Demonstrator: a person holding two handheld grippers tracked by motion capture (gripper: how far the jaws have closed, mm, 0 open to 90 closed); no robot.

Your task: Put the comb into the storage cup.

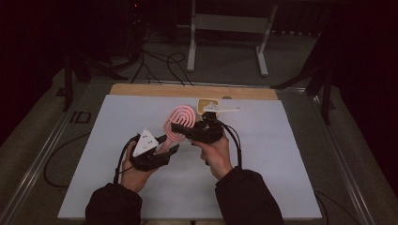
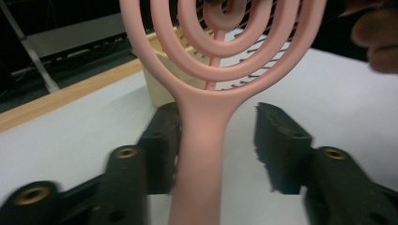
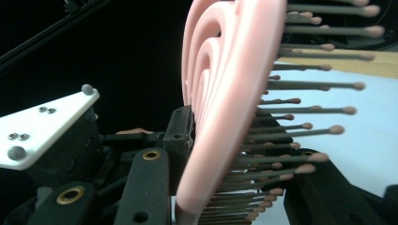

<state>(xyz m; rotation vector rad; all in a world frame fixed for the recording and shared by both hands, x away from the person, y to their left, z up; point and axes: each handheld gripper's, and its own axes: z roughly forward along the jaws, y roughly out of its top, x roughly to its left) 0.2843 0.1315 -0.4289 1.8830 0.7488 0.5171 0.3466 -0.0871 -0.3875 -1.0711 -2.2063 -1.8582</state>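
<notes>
Hairbrush (image 1: pixel 180 121) — handover: right gripper (image 1: pixel 180 127) clamped on head; left gripper (image 1: pixel 170 144) apart around handle; next, left withdraws.

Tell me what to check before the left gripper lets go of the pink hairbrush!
1. Right gripper clamped on the pink hairbrush head: ok.
2. Left gripper pads off the handle: not ok, one pad touches it and the other stands apart.
3. Bristles safe from the jaw: cannot tell.
4. Cream container out of the way: ok, behind the brush.
5. White table bare below: ok.
</notes>
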